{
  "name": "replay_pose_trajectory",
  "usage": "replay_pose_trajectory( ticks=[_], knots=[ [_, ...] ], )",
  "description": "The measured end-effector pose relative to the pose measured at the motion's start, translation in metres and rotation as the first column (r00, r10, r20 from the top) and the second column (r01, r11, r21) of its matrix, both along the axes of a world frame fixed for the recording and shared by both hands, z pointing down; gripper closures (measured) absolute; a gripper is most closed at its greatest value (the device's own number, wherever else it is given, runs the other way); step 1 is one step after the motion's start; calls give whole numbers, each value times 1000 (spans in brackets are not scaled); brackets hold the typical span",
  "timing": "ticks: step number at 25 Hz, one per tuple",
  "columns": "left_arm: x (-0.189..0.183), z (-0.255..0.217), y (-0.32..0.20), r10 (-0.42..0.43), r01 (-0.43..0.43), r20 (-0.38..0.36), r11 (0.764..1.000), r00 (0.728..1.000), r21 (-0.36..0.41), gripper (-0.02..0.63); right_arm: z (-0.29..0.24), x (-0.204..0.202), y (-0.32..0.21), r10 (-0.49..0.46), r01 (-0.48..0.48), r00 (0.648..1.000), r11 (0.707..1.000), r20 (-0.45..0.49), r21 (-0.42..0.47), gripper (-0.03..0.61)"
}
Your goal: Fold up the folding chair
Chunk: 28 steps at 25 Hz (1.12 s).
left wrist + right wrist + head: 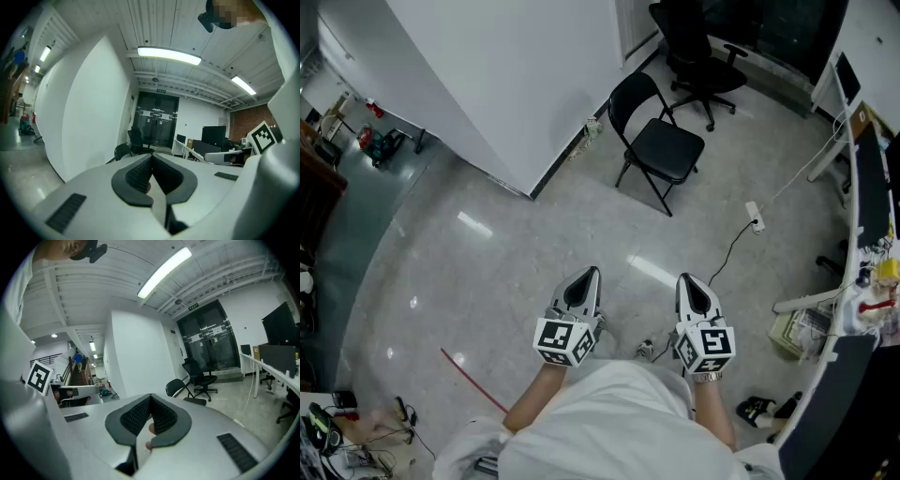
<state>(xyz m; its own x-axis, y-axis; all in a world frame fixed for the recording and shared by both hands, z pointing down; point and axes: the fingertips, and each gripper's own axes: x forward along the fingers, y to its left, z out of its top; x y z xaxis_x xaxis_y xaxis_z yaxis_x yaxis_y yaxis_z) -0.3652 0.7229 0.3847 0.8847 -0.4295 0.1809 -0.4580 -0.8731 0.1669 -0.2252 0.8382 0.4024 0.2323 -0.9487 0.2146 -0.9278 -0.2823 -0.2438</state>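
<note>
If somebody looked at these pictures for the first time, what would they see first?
Two white tools pop out first: the left tool and the right tool, both shut and holding nothing, side by side low in the head view. Ahead of them an open black folding chair stands on the shiny grey floor beside a white wall, with a black office chair behind it.

glossy floor [516, 272], matt black folding chair [666, 148]
the floor is smooth and reflects the lamps; the folding chair has thin tubes like metal, and a dull seat.
</note>
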Motion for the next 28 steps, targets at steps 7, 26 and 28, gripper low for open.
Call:
replay_pose_trajectory(
  ticks=[7, 26, 28],
  knots=[
    [-31, 0, 30, -80, 80, -25, 997, 996, -2, 603, 3, -18, 27, -51, 51, 999, 999, 12, -5, 574],
    [-87, 15, -35, -59, 53, -81, 996, 995, -73, 603, -8, -70, -24, 0, -3, 999, 998, -43, -67, 574],
    [-94, 14, -43, -60, 53, -101, 996, 993, -68, 603, -6, -78, -31, 6, -10, 999, 998, -50, -61, 574]
  ],
)
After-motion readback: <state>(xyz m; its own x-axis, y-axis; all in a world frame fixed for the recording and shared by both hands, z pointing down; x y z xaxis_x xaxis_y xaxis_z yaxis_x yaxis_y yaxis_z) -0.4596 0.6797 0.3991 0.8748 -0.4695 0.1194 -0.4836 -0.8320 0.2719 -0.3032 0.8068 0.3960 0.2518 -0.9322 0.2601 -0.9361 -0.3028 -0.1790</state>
